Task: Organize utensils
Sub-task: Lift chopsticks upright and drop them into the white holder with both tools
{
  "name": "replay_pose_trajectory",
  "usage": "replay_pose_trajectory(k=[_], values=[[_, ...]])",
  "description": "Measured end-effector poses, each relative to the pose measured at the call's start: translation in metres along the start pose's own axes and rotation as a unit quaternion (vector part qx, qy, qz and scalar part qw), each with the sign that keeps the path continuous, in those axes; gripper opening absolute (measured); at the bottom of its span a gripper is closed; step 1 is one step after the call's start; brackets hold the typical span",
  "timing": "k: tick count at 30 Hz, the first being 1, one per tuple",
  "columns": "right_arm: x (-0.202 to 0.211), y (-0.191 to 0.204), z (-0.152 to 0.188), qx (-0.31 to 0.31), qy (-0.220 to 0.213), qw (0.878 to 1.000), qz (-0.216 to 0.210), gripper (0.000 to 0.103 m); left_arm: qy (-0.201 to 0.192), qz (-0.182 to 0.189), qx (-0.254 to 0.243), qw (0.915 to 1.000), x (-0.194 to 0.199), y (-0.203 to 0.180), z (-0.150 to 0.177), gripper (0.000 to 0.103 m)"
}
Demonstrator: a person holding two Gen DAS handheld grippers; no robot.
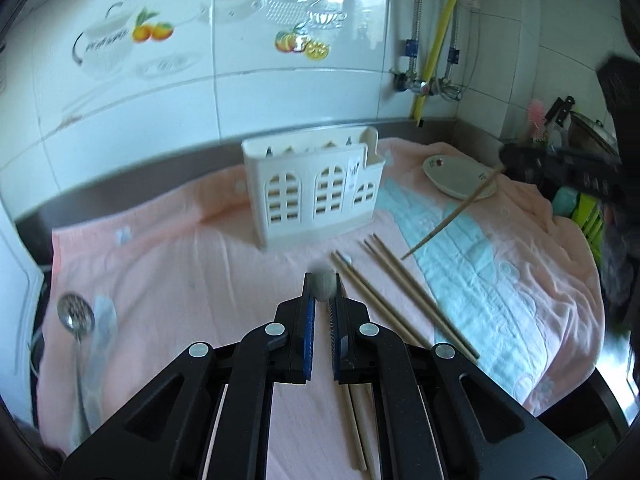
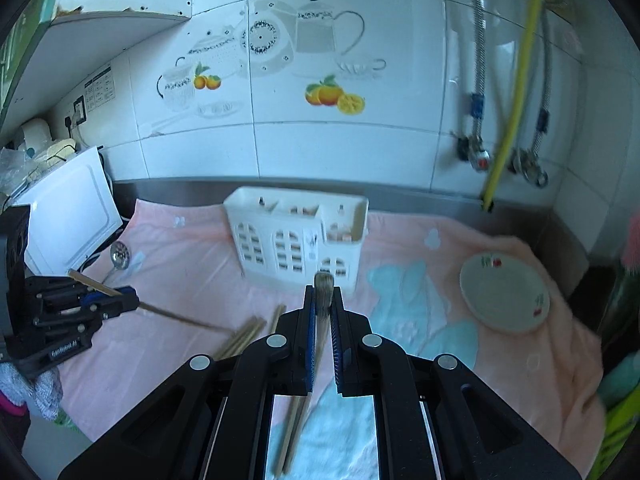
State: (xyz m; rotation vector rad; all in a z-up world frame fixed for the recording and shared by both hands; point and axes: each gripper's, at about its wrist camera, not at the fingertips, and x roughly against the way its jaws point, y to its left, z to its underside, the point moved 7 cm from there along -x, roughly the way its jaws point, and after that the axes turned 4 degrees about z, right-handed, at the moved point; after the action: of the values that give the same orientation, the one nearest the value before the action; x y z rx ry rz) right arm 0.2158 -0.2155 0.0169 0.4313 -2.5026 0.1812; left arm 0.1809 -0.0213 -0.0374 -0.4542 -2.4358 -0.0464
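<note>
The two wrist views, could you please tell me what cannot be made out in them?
- Left wrist view: the chopstick in the left gripper shows only as a blurred end; its length is hidden behind the jaws.
- Right wrist view: the utensil holder compartments' contents are too small to identify.
- Right wrist view: the right gripper chopstick's lower end is cut off by the gripper body.

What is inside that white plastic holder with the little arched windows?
The utensil holder looks empty: its compartments show only pale inner walls and the pink towel through the cutouts. Its floor is hidden by the front wall.
</note>
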Motion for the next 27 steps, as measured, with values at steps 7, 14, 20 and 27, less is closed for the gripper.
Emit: replay_pose_trajectory(k=[7,14,20,27], values=[[0.0,-0.01,-0.073,-0.001,-0.015,1.0,-0.006,0.007,0.002,-0.002,-0.013,0.9999,-0.002,0.008,-0.029,0.005],[-0.018,-0.015,-0.126,0.007,-0.026,0.999,0.021,0.007,-0.021,0.003,-0.015,0.9997,0.019,0.016,-0.065,0.005],[-0.044,-0.018,-0.139,0.008,-0.019,0.999,0.036,0.007,-0.059,0.016,-0.023,0.9979,0.052,0.016,-0.116,0.005],[-0.076,-0.017,-0.128,0.001,0.007,0.999,0.032,0.007,-0.108,-0.012,-0.053,0.9926,0.064,0.016,-0.176,0.005]])
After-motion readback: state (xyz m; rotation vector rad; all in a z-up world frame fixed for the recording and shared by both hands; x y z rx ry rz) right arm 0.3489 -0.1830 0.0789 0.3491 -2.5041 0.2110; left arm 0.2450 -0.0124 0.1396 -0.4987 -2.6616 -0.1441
